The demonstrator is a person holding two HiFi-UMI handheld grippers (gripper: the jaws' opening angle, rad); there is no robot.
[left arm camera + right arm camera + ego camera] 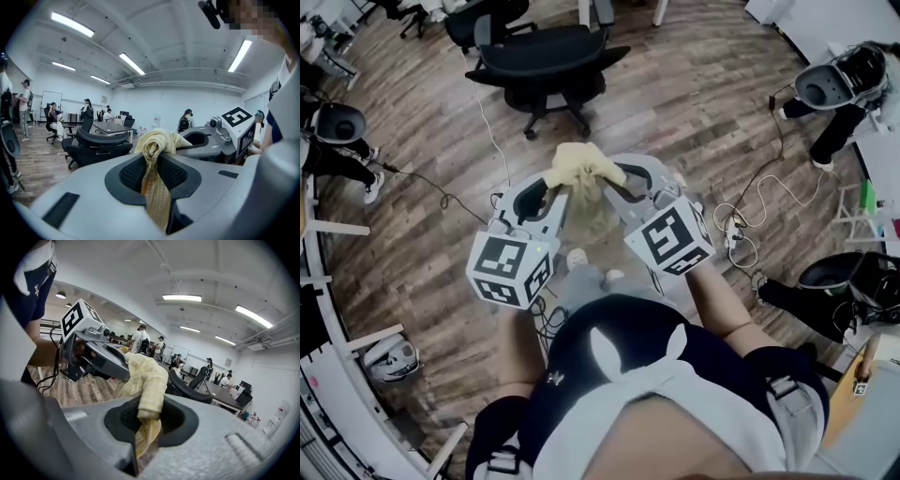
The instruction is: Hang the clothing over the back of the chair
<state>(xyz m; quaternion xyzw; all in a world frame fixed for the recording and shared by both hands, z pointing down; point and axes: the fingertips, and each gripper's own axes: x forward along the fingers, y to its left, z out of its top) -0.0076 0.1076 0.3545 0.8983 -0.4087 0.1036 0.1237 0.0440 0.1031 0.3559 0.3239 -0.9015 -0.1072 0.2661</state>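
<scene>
Clothing [581, 161] yellow, bunched, clamped in jaws of left gripper [549, 186] and right gripper [617, 180]; wood floor [694, 103] below, black chair [546, 58] ahead.

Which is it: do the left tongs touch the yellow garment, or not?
Touching. The left gripper view shows the garment pinched between the left tongs.

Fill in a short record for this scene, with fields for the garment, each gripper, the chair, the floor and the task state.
garment: pale yellow garment, bunched up, carried in the air
left gripper: left gripper shut on garment
right gripper: right gripper shut on garment
chair: black office chair ahead of the person, apart from the garment
floor: wood-plank floor
task state: garment not yet over the chair back
</scene>
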